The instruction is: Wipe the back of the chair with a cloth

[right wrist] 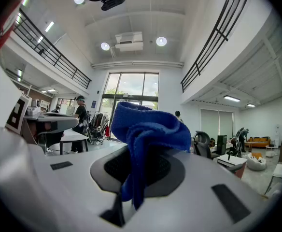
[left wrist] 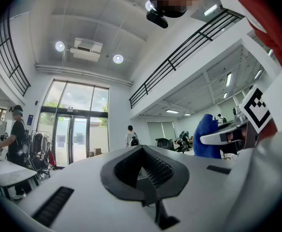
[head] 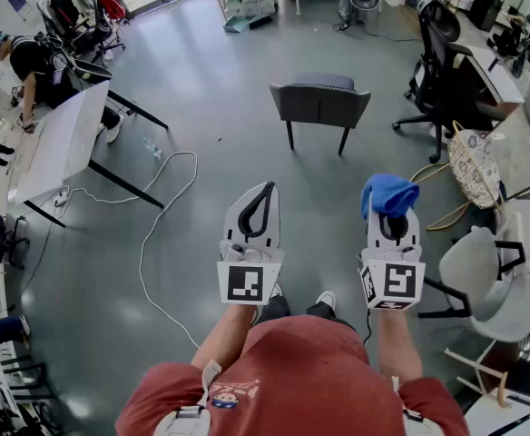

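Behind the white, black-lined left gripper [head: 265, 192] and right gripper [head: 391, 216], each with a black-and-white marker cube [head: 245, 282] at its rear: a red short-sleeved T-shirt [head: 292, 380], white chest straps [head: 191, 416], dark trousers [head: 288, 309], white shoes [head: 327, 300].

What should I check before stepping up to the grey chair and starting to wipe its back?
1. Cloth gripped: ok. The blue cloth is clamped in the right gripper.
2. Left gripper free: ok. Its fingers are together with nothing between them.
3. Chair back facing me: ok.
4. Chair within reach: not ok. It stands well apart from both grippers.
5. Path clear: ok. The white cable lies off to the left.
6. Cloth clean or damp: cannot tell.
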`<state>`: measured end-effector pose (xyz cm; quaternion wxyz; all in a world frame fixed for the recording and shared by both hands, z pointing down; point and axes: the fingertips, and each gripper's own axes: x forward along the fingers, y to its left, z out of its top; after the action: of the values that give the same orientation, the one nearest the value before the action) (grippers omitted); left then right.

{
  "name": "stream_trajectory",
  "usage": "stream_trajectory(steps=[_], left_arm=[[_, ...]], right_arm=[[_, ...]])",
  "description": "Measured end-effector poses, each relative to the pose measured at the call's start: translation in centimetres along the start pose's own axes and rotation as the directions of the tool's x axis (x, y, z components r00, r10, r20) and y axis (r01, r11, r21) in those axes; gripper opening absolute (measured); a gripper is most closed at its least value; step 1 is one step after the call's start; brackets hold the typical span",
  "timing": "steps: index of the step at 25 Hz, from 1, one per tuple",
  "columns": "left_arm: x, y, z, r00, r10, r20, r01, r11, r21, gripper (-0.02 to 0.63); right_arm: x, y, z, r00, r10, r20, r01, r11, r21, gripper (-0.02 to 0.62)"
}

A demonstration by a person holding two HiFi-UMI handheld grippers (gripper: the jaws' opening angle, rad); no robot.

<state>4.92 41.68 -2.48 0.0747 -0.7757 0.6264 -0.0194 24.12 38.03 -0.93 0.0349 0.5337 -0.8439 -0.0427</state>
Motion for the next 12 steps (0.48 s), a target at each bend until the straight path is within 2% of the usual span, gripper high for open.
stream_trajectory(steps=[12], left_arm=[[-0.2, 6.9, -1.8, 1.000, -0.031, 0.002, 0.031, 0.999, -0.026, 0.011]], right_arm=[[4.0, 6.0, -0.2, 1.000, -0.018, -0.017, 0.018, 1.000, 0.000, 0.058]])
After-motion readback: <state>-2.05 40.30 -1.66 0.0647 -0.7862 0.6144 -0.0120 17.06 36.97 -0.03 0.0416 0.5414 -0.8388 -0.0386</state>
